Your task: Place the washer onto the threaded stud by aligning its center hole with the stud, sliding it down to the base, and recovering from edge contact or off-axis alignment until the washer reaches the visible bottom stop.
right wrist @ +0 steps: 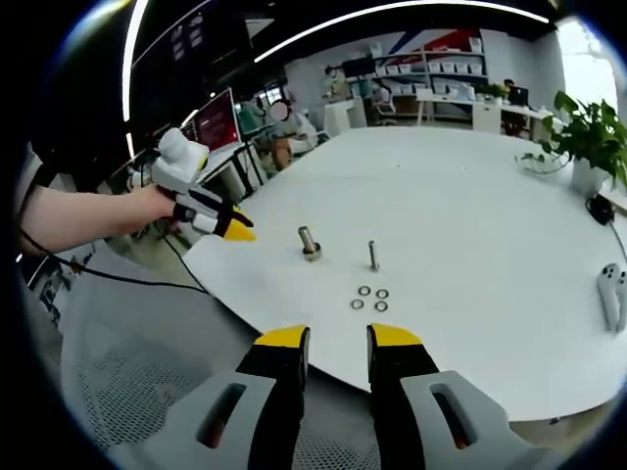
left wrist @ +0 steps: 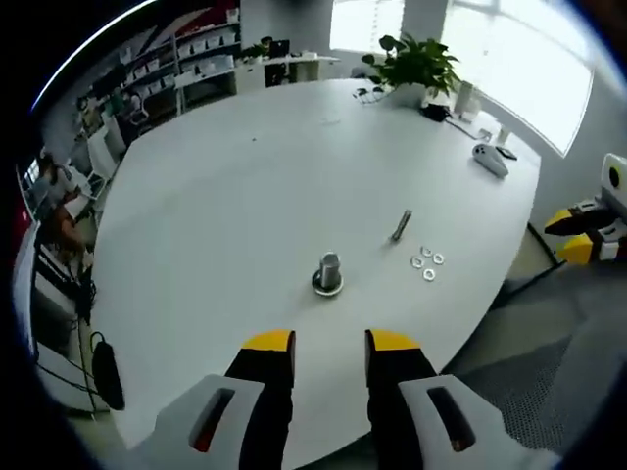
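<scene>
Large white table [left wrist: 255,186], rounded edge, office behind it. Left tongs [left wrist: 329,345] hang over the near edge of the table, yellow-tipped jaws apart, nothing between them. Just beyond them on the table stands a short upright stud [left wrist: 328,272] on a round base, with what looks like a ring already around its foot; too small to be sure. Farther right lies a second, thinner bolt [left wrist: 401,225], upright or slightly tilted, cannot tell which. Near that bolt sits a small cluster of loose washers [left wrist: 426,261], flat on the table, close together, well apart from the stud. Right tongs [right wrist: 337,343] are held off the table edge over a grey mesh chair back [right wrist: 127,392], jaws apart and empty. From the right gripper view the same stud [right wrist: 309,244] is seen left of the thin bolt [right wrist: 373,255], with the washers [right wrist: 369,298] nearer than both. A hand [right wrist: 147,211] holding the left tongs comes in from the left of that view, tips pointing toward the stud but short of it. A potted plant [left wrist: 416,64] stands at the far side of the table, and a white controller-like object [left wrist: 490,159] lies near the right edge.
</scene>
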{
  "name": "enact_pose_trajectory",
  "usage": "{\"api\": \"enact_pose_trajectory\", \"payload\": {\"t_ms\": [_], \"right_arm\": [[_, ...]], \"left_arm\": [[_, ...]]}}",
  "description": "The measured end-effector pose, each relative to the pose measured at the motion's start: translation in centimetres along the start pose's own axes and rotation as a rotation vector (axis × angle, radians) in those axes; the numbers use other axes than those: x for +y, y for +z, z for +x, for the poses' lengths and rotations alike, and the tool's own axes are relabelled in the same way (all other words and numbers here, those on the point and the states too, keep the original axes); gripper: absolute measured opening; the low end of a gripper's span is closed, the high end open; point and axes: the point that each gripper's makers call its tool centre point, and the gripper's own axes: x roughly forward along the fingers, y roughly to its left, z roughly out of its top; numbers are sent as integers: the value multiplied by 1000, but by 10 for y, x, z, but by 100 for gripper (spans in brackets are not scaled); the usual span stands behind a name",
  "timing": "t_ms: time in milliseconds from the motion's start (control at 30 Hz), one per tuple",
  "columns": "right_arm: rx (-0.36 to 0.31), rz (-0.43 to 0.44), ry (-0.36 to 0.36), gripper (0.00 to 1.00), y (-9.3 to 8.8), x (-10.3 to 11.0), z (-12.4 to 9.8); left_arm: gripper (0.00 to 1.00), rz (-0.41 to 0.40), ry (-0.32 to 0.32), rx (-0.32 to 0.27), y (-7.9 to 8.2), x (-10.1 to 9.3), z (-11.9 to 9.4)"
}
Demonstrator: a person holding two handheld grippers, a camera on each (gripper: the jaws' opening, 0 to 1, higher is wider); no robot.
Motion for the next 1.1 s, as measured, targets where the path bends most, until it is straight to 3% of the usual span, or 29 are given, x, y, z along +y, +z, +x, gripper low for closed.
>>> {"api": "enact_pose_trajectory", "payload": {"t_ms": [400, 467, 567, 633, 733, 900, 1100], "right_arm": [[5, -1, 8, 26, -1, 2, 0], [4, 2, 9, 26, -1, 3, 1], [8, 2, 6, 26, -1, 1, 1], [4, -1, 6, 26, -1, 2, 1], [9, -3, 9, 26, -1, 2, 1], [15, -2, 16, 26, -3, 4, 1], [31, -9, 16, 26, -5, 4, 3]], "left_arm": [[28, -53, 19, -37, -33, -10, -41], [28, -56, 18, -23, -34, -10, -43], [29, 37, 40, -29, -28, -10, -54], [29, 39, 38, -27, -30, -12, -57], [29, -7, 27, -32, -37, -7, -60], [29, -66, 25, -94, -33, -5, -72], [30, -77, 50, -149, -41, -8, -78]]}}
